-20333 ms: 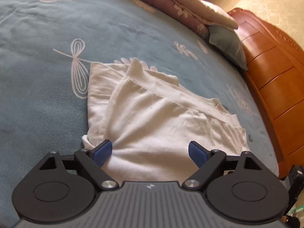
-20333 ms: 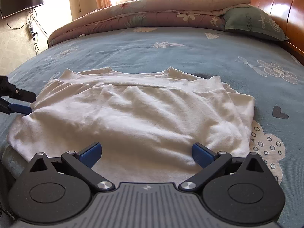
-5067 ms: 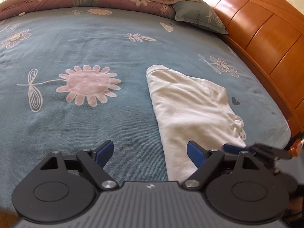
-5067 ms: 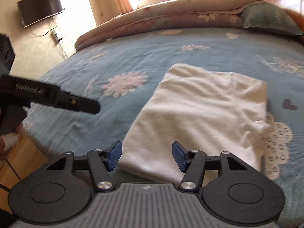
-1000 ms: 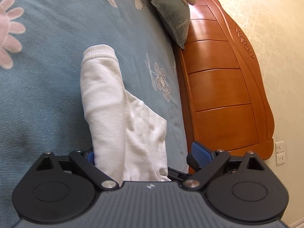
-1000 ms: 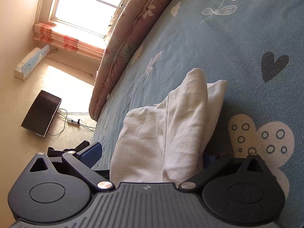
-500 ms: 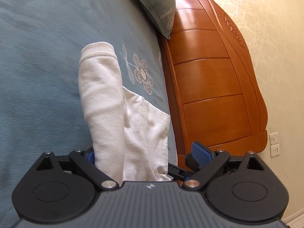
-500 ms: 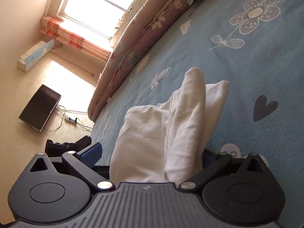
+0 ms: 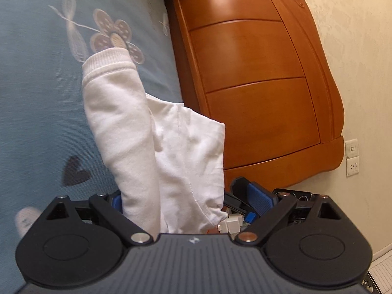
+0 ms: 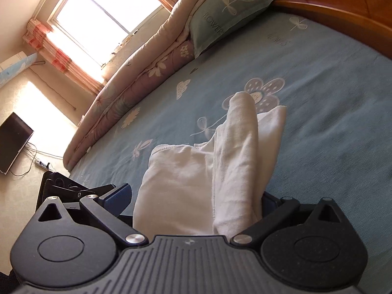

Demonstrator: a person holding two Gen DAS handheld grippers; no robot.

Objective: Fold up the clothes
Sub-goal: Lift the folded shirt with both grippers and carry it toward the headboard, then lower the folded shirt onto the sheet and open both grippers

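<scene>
The white garment point(image 9: 156, 147), already folded down to a thick narrow bundle, is off the bed point(image 9: 36, 98) at its near end and hangs between the two tools, its ribbed cuff end point(image 9: 107, 58) trailing toward the flower print on the blue sheet. Five seconds ago it lay flat on the sheet beside that flower as a tidy rectangle; over the last second both cameras have swung while the cloth kept its place between the fingers, so the bundle is being carried as one piece rather than folded further. My reading is that the folding proper is finished and this is a lift to turn it or set it down elsewhere.

The left hand-held gripper point(image 9: 193, 198) stands wide, its fingers well apart, with the cloth draped through the gap against the left finger; whether it pinches anything I cannot tell. The right hand-held gripper point(image 10: 196, 196) is likewise spread, the bundle point(image 10: 208, 171) filling the right half of its gap and hiding that finger. The wooden headboard point(image 9: 257, 85) rises just beyond the flower.
</scene>
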